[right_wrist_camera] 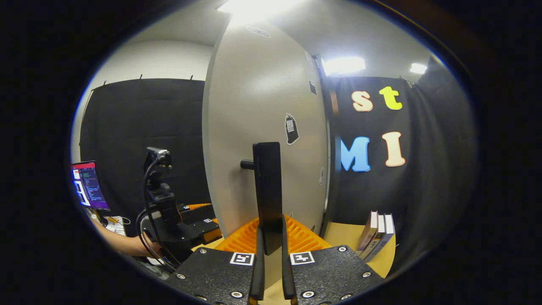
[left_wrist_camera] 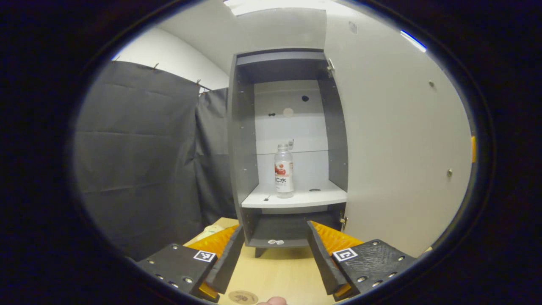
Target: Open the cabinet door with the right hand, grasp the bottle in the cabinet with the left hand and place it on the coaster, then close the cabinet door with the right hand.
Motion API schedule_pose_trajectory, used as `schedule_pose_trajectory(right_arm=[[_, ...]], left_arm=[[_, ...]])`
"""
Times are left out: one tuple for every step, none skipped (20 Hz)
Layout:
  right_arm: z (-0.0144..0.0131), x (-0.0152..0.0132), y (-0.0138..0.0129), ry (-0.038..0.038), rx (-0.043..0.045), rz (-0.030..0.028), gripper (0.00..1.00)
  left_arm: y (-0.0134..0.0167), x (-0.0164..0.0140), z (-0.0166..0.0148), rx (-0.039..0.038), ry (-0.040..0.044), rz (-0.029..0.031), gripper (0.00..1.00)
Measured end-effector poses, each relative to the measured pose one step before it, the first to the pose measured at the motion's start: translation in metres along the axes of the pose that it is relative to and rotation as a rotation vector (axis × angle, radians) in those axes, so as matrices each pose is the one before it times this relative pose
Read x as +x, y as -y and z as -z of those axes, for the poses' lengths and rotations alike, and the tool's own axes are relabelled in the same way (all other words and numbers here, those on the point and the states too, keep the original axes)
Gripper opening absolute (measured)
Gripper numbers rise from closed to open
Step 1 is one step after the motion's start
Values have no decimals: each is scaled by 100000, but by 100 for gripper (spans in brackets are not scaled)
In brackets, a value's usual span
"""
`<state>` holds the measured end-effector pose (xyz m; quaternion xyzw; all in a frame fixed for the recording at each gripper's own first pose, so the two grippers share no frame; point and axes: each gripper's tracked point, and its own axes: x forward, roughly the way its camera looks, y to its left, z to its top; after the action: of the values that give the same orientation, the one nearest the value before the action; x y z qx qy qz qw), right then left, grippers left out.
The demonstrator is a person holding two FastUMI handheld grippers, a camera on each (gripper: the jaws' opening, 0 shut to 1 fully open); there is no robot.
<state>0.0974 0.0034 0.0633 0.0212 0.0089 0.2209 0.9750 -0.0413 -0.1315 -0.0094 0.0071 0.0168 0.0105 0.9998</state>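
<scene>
Left gripper view: cabinet stands open on the bench, its door swung wide to the right. Bottle upright on the white shelf, well apart from the left gripper, whose jaws are spread wide with nothing between them. Coaster lies on the bench just beneath the jaws.

Right gripper view: right gripper has its jaws pinching the door's dark handle. Left gripper sits off to the left, held by a hand. Books lean at the right.

Bottle on cabinet shelf
</scene>
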Motion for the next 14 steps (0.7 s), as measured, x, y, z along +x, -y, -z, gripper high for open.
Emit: schedule_pose_trajectory(right_arm=[[-18, -115, 486, -302, 608, 2821, 17], [107, 62, 429, -200, 809, 2701, 16], [-61, -40, 438, -35, 986, 2597, 16], [19, -329, 247, 27, 691, 2393, 16], [6, -269, 166, -297, -303, 1852, 16], [75, -211, -94, -926, -1385, 1108, 16], [17, -176, 128, -906, -1091, 680, 16], [76, 124, 550, -624, 381, 923, 16], [81, -20, 550, -755, 1089, 1069, 16], [51, 145, 268, -537, 678, 1489, 16], [12, -56, 223, -540, -416, 1488, 16], [-123, 37, -317, 220, -1186, -648, 16], [-409, -553, 352, 523, -2194, 2156, 19], [-64, -6, 539, 718, -1839, 2719, 22]], left_arm=[[344, 1358, -281, 694, 219, 1179, 90], [138, 1446, -323, 255, 395, 760, 84], [413, 1590, -390, -192, 458, 2224, 84], [128, 1760, -553, 536, 1150, 1259, 84], [-252, 1868, -883, 938, 1596, 545, 84], [45, 1840, -488, 730, 655, 1200, 84], [44, 1914, -554, 227, 412, 1919, 84], [101, 1918, -379, -265, 728, 2002, 84], [-144, 1615, -344, -1116, 402, 1091, 84], [-165, 1493, -28, -693, 468, 763, 84], [-160, 1208, -33, 559, 465, 674, 84], [-356, 1210, 118, 1496, 234, 127, 84], [-200, 1032, 268, 1910, -267, 465, 84], [-41, 844, 343, 1648, -140, 231, 84]])
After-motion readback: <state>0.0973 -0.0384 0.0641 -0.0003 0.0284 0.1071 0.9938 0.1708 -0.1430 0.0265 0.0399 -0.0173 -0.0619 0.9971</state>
